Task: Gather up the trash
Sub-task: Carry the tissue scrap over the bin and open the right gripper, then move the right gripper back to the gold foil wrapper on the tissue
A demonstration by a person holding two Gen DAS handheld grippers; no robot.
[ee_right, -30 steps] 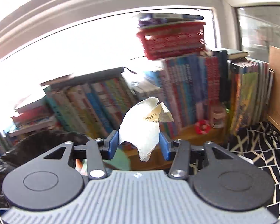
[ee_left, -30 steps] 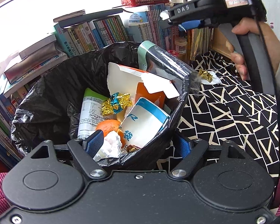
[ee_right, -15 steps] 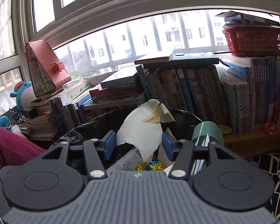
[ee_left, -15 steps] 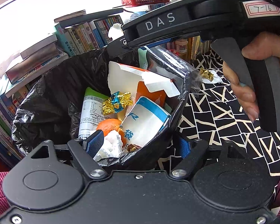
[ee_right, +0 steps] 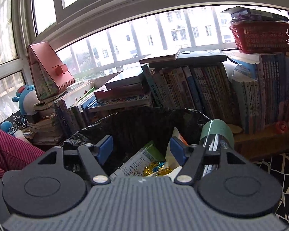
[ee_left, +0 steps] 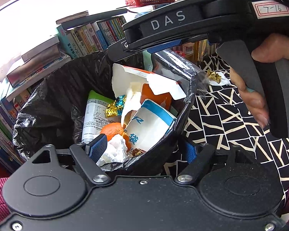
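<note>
Bin mouth (ee_left: 54,96): black liner open at the left of the frame, a dark free pocket along its left wall; the right half is filled with cartons, wrappers and orange peel (ee_left: 113,130).
Clear tube with green cap (ee_left: 171,65): leans over the far right rim, narrowing entry there.
Right tool (ee_left: 115,52): hangs over the far rim, jaws opening, nothing between them, covering the upper centre approach.
Left tool (ee_left: 142,150): straddles the near rim, one finger inside, one outside.
Books (ee_right: 192,88): a wall just behind the bin.
Patterned table (ee_left: 221,119): bare at right, save a foil wrapper (ee_left: 214,76).
</note>
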